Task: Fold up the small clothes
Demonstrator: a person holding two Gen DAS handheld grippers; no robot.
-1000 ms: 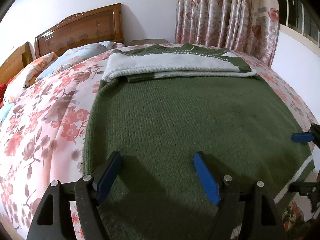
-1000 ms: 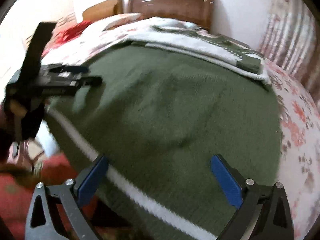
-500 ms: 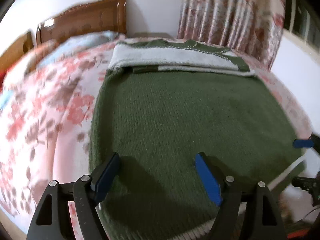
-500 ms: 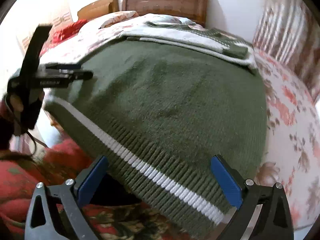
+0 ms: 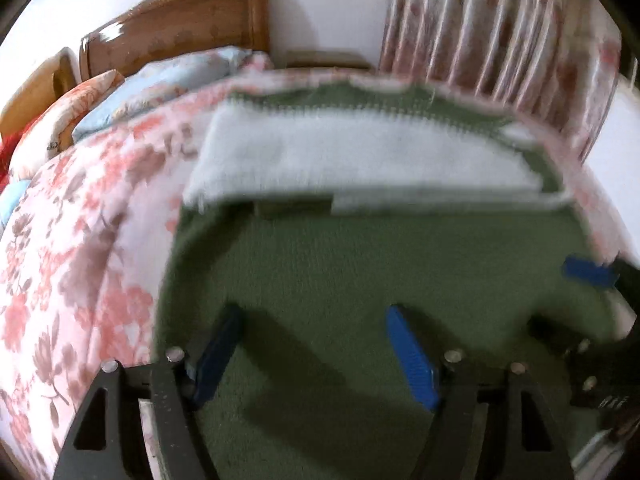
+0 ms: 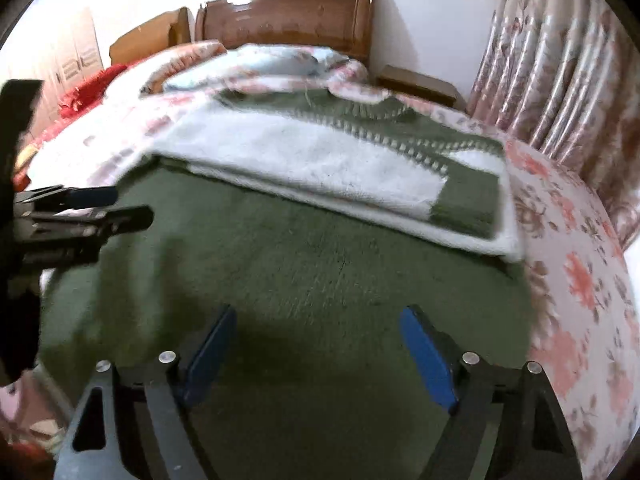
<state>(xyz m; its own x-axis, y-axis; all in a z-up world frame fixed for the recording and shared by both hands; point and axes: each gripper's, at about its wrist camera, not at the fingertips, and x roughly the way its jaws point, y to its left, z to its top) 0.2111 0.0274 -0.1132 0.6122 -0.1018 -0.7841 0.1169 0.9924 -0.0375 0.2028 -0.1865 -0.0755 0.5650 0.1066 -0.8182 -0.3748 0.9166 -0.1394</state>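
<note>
A dark green knit sweater [image 5: 380, 264] lies flat on the bed, with its white and green sleeves [image 5: 360, 160] folded across its far end. My left gripper [image 5: 314, 314] hovers over the sweater's near left part. Its jaws are opening, and only flat fabric lies under the gap. In the right wrist view the sweater [image 6: 320, 256] fills the middle and its folded sleeves [image 6: 320, 160] lie beyond. My right gripper [image 6: 318, 314] stands open above the near right part and grips nothing. Each gripper shows in the other's view: the right gripper [image 5: 572, 300] and the left gripper [image 6: 116, 205].
A floral bedcover [image 5: 80, 240] surrounds the sweater. Pillows [image 5: 160, 80] and a wooden headboard [image 5: 180, 32] stand at the far end. A floral curtain [image 5: 500, 40] hangs at the right, with a nightstand [image 6: 420, 80] beside it. Red cloth [image 6: 84, 88] lies far left.
Both grippers have moved forward from the striped hem at the bed's near edge onto the sweater's body. The hem has dropped out of view and the folded sleeves look closer.
</note>
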